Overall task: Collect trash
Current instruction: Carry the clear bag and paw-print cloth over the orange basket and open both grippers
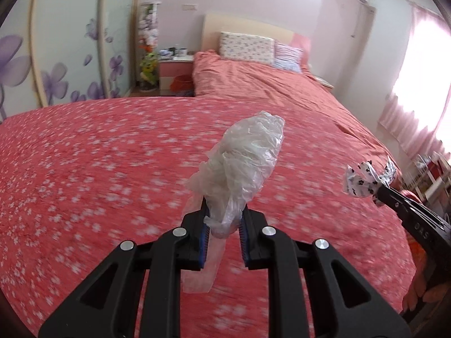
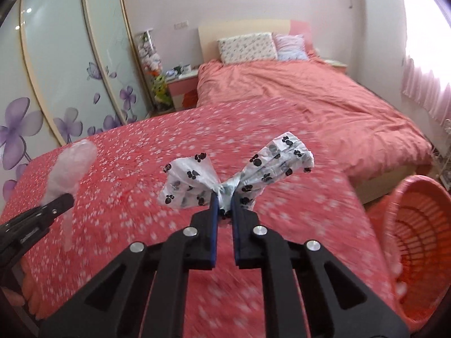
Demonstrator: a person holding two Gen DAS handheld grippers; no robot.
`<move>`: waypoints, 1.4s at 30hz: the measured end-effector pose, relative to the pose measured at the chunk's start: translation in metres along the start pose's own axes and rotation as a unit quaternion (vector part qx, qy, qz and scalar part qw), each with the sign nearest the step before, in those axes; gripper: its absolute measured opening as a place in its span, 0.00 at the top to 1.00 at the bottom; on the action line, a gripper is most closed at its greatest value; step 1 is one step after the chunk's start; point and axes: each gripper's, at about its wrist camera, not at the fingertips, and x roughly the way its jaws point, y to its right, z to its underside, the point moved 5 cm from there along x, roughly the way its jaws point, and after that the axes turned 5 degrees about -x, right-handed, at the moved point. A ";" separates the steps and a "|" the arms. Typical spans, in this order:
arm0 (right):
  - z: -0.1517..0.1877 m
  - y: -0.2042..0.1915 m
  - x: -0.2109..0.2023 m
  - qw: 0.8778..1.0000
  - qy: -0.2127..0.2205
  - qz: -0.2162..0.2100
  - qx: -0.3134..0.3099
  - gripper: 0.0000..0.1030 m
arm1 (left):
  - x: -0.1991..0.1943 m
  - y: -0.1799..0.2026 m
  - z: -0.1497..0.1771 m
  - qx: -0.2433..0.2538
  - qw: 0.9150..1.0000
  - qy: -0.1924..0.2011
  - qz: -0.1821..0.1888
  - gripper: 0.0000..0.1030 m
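Our left gripper (image 1: 224, 219) clamps a clear plastic bag (image 1: 242, 163), our right gripper (image 2: 224, 205) a paw-print wrapper (image 2: 239, 174); an orange basket (image 2: 417, 253) stands right of the bed (image 2: 141, 183).

The flowered red bedspread (image 1: 98, 169) lies broad and bare below both grippers, with open room across it on every side. Between the left gripper (image 1: 224, 219) with its crumpled clear plastic bag (image 1: 242, 163) and the right gripper (image 2: 224, 205) with its paw-print wrapper (image 2: 242, 174) is a clear gap. On the right an orange slatted basket (image 2: 417, 242) stands near, mouth unblocked. The wardrobe doors (image 2: 70, 70) wall the left side, and farther off the salmon duvet (image 2: 310, 98) is uncluttered.
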 end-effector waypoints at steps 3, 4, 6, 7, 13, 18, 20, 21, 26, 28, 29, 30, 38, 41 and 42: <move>0.006 0.019 -0.025 1.000 0.014 0.007 0.010 0.91 | -0.007 0.026 0.004 0.018 1.000 0.000 0.020 0.82; 0.010 0.025 -0.036 1.000 0.020 0.009 0.016 0.91 | -0.010 0.035 0.005 0.025 0.999 0.001 0.028 0.82; 0.015 0.034 -0.050 0.999 0.030 0.015 0.023 0.91 | -0.015 0.051 0.008 0.034 0.999 0.002 0.039 0.82; 0.018 0.039 -0.057 0.999 0.033 0.016 0.029 0.91 | -0.017 0.058 0.010 0.038 0.998 0.002 0.044 0.82; 0.032 0.066 -0.087 0.997 0.051 0.031 0.051 0.91 | -0.028 0.100 0.015 0.065 0.995 0.006 0.075 0.82; 0.042 0.089 -0.103 0.995 0.060 0.045 0.068 0.91 | -0.033 0.132 0.022 0.085 0.992 0.007 0.095 0.82; 0.045 0.097 -0.107 0.994 0.062 0.057 0.072 0.91 | -0.034 0.147 0.025 0.096 0.990 0.007 0.102 0.82; 0.047 0.102 -0.110 0.993 0.064 0.063 0.073 0.90 | -0.033 0.152 0.026 0.100 0.989 0.007 0.105 0.82; 0.054 0.125 -0.121 0.990 0.070 0.088 0.080 0.90 | -0.029 0.179 0.035 0.115 0.986 0.001 0.122 0.82; 0.056 0.134 -0.126 0.989 0.074 0.097 0.085 0.90 | -0.028 0.189 0.040 0.120 0.984 -0.002 0.131 0.82; 0.057 0.140 -0.130 0.988 0.077 0.104 0.088 0.90 | -0.027 0.195 0.042 0.123 0.983 -0.004 0.136 0.82; 0.059 0.147 -0.133 0.986 0.081 0.110 0.091 0.90 | -0.027 0.202 0.045 0.127 0.982 -0.006 0.140 0.82; 0.067 0.190 -0.158 0.976 0.109 0.153 0.106 0.90 | -0.022 0.254 0.065 0.150 0.972 -0.021 0.180 0.82; 0.071 0.204 -0.162 0.974 0.112 0.163 0.112 0.90 | -0.021 0.271 0.071 0.155 0.968 -0.027 0.194 0.82; 0.073 0.209 -0.163 0.973 0.112 0.165 0.115 0.90 | -0.020 0.278 0.074 0.156 0.967 -0.029 0.198 0.82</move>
